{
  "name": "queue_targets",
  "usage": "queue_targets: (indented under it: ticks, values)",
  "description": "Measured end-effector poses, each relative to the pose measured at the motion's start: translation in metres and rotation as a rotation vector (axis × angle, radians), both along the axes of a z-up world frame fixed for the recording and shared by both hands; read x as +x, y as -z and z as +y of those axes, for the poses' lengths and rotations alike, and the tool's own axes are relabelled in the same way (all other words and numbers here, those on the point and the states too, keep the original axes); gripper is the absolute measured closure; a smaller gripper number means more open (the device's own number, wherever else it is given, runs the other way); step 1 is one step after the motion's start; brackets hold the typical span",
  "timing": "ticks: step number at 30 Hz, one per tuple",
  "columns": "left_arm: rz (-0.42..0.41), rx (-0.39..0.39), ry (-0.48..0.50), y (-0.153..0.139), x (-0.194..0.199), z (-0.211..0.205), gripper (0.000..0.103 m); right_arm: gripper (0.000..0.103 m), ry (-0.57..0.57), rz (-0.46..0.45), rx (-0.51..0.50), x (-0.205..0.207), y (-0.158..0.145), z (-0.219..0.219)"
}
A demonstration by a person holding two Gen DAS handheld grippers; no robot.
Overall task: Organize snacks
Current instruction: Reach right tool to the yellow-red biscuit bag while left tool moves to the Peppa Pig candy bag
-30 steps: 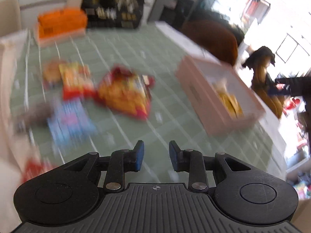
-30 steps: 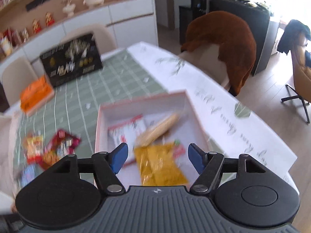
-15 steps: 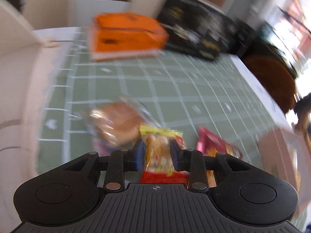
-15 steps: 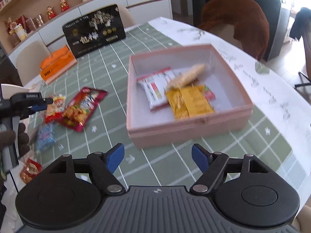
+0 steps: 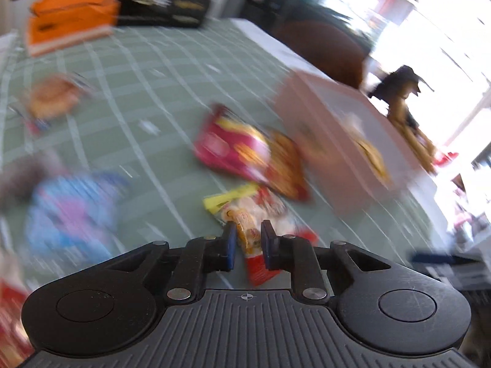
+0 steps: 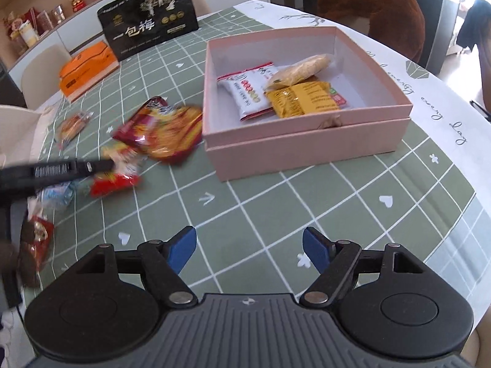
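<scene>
the only writing i can read clearly is on the black gift box (image 6: pixel 150 24) standing at the far side of the table (image 6: pixel 245 211): large pale characters "一包梅" under a tree emblem. the white border of the tablecloth (image 6: pixel 442 98) carries cursive script, with a word that looks like "day" near its edge; the rest i cannot make out. the print on the snack packets is too small or blurred to read.

taking the pink box (image 6: pixel 307 141) as my landmark: inside it lie a white packet with red dots (image 6: pixel 248 92), a yellow packet (image 6: pixel 302 98) and a tan snack bar (image 6: pixel 299 72) leaning across them. just to the left of the pink box, nearly touching its wall, lies a red and orange noodle bag (image 6: pixel 162 128). further left of that, my left gripper (image 5: pixel 248 242) is pinching a small packet with a yellow top and red bottom (image 5: pixel 248 214), its blue pads pressed against both sides of it. beyond it, further from the pink box, lie a blue and pink packet (image 5: pixel 70 208) and a clear-wrapped bun (image 6: pixel 73 124). an orange box (image 6: pixel 87 69) sits far left of the pink box, beside the black gift box.

my right gripper (image 6: pixel 249 247) hovers over the table on the near side of the pink box, fingers spread wide with nothing between them.
</scene>
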State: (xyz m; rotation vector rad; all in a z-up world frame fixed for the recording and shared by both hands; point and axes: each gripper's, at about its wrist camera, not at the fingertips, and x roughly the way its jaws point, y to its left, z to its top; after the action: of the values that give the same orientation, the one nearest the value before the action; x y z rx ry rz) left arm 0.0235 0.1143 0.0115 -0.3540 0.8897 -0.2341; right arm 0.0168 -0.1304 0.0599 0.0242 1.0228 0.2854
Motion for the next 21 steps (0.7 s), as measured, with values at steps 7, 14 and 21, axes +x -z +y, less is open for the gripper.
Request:
queue_targets:
  ticks: [7,14,21]
  values:
    - [0.034,-0.082,0.022,0.011,-0.04,-0.013,0.082,0.026,-0.049,0.0,0.044,-0.011,-0.003,0.014]
    - [-0.032,-0.038,-0.108,-0.009,-0.051,0.02,0.081,0.023,-0.19,-0.05,0.06,-0.01,-0.006,0.056]
    - [-0.035,0.088,-0.315,-0.011,-0.036,0.056,0.081,0.022,-0.211,-0.035,0.028,0.019,0.014,0.092]
